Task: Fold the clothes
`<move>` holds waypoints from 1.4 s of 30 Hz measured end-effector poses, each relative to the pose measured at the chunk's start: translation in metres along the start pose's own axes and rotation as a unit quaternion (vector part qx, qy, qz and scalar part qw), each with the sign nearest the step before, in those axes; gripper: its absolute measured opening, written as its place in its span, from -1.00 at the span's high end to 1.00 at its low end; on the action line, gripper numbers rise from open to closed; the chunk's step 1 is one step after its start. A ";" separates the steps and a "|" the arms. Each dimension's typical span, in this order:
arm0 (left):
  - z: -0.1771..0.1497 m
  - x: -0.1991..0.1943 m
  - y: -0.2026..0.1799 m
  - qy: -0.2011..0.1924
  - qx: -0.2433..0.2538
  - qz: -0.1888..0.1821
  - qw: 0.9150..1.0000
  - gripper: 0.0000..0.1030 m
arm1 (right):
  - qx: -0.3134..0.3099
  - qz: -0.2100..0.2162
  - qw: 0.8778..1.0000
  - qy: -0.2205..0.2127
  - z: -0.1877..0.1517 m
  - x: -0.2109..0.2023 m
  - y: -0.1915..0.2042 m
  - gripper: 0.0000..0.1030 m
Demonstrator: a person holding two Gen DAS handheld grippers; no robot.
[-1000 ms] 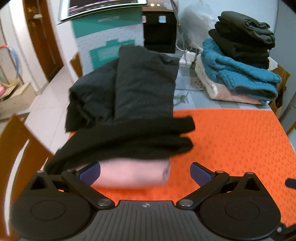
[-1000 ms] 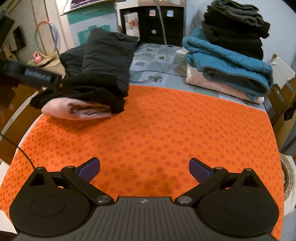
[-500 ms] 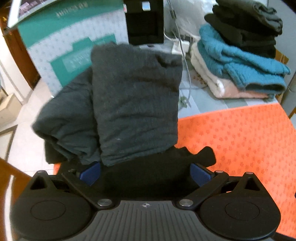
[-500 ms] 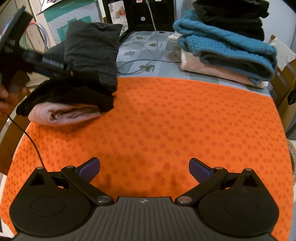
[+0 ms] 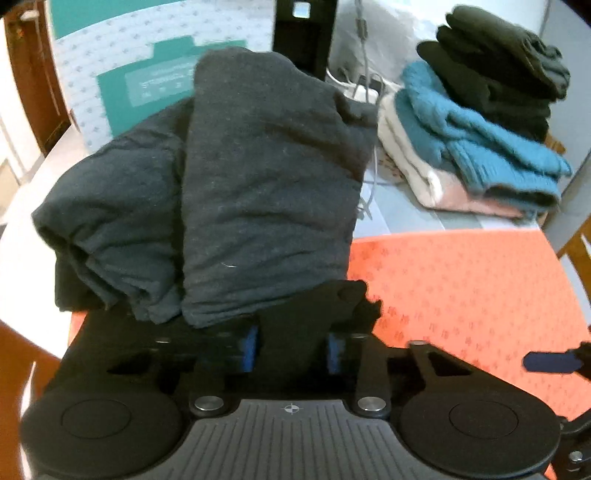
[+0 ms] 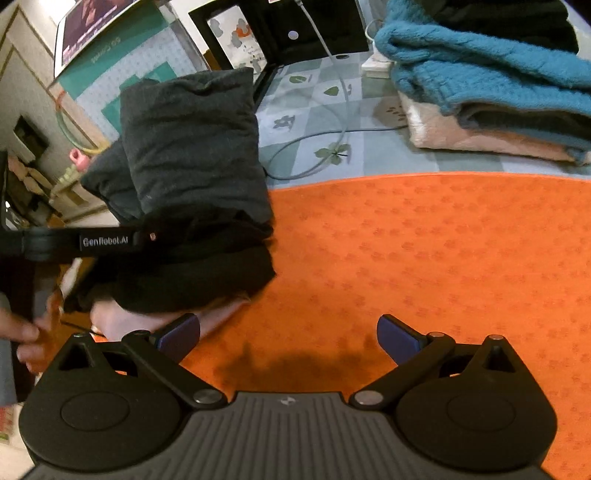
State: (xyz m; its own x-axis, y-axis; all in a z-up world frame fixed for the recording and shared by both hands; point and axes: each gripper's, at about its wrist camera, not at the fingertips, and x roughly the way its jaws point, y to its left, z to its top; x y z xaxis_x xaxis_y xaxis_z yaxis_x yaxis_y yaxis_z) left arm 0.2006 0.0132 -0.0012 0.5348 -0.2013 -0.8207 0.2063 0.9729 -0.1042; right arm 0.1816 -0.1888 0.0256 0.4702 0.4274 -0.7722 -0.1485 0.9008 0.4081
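A pile of clothes lies at the left end of the orange mat (image 6: 406, 258): a dark grey folded garment (image 5: 266, 177) leans over a black garment (image 5: 295, 314), with a pink garment (image 6: 122, 321) at the bottom. My left gripper (image 5: 291, 349) is closing its jaws, and a bunched fold of the black garment is pinched between the blue pads. In the right wrist view its finger (image 6: 103, 242) reaches in from the left onto the black garment (image 6: 207, 273). My right gripper (image 6: 288, 332) is open just above the mat, its left finger beside the pink garment.
A stack of folded clothes with a teal sweater (image 6: 480, 66) sits at the back right on the tablecloth. A grey cable (image 6: 332, 133) lies behind the mat. A teal-and-white box (image 5: 147, 81) and a black appliance (image 5: 303, 33) stand behind. A person's hand (image 6: 22, 332) is at the left edge.
My left gripper came forward and down onto the pile, and its jaws went from wide apart to pinching the black garment. My right gripper slid left toward the pile.
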 end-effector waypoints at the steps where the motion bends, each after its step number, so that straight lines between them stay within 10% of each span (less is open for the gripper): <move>1: 0.000 -0.002 0.002 -0.001 -0.010 -0.002 1.000 0.43 | 0.011 0.012 1.000 0.000 0.001 0.001 -0.001 -0.99; 11: -0.008 -0.022 0.018 -0.001 -0.053 -0.022 0.998 0.51 | 0.199 0.141 0.968 0.050 0.008 0.062 -0.014 -0.62; 16: -0.013 -0.035 0.016 -0.009 -0.048 -0.021 0.999 0.54 | 0.216 0.152 0.961 0.087 -0.002 0.083 -0.003 0.62; 42: -0.056 -0.242 0.046 -0.165 -0.134 0.019 0.977 0.60 | 0.194 0.196 0.961 0.017 -0.073 -0.111 -0.049 0.78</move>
State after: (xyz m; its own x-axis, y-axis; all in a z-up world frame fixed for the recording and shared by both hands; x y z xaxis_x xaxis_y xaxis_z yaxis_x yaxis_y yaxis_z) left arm 0.0349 0.1128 0.1607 0.7826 -0.1480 -0.6047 -0.0164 0.9661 -0.2576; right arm 0.0729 -0.2751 0.0561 0.4150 0.7360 -0.5349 0.0299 0.5766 0.8165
